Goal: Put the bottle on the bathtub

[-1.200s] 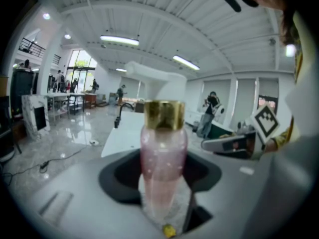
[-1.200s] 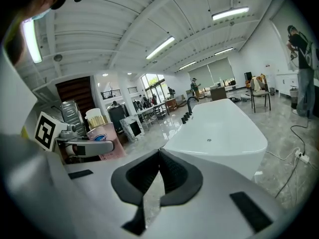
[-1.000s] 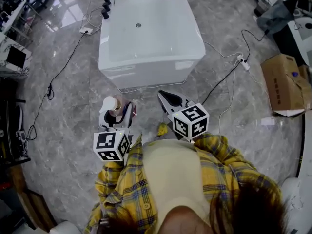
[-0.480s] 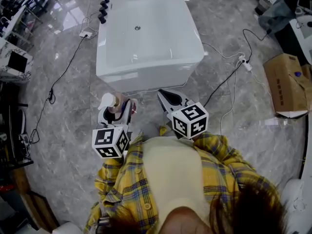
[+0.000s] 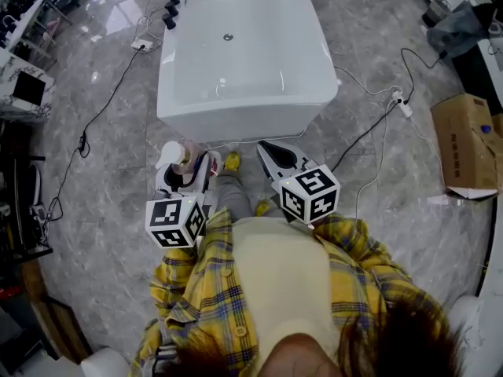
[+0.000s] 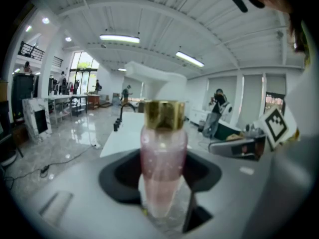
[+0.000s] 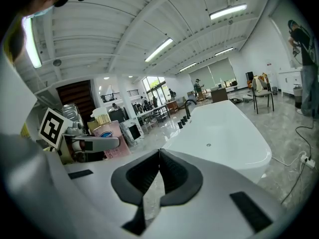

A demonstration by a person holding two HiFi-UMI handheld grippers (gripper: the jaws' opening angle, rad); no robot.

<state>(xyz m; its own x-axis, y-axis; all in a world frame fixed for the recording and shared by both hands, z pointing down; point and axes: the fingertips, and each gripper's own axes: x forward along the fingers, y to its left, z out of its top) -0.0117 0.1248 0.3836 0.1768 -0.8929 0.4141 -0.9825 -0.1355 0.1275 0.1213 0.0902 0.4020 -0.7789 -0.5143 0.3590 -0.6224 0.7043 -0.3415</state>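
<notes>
A pink pump bottle (image 6: 162, 168) with a gold collar and white pump head stands upright between the jaws of my left gripper (image 5: 185, 173), which is shut on it. In the head view the bottle (image 5: 179, 162) sits just short of the near end of the white bathtub (image 5: 236, 104). My right gripper (image 5: 277, 157) is held beside it to the right, jaws closed together and holding nothing. The right gripper view has the bathtub (image 7: 224, 133) ahead and the bottle (image 7: 107, 138) at the left.
Black faucet fittings (image 5: 171, 6) stand at the tub's far left corner. Cables (image 5: 94, 116) trail over the marble floor on both sides. A power strip (image 5: 402, 104) and a cardboard box (image 5: 464, 144) lie to the right. Desks with monitors (image 5: 27, 89) line the left.
Both grippers and the bottle have come a little nearer to the tub's near end. A leg and yellow shoe now step forward between the grippers.
</notes>
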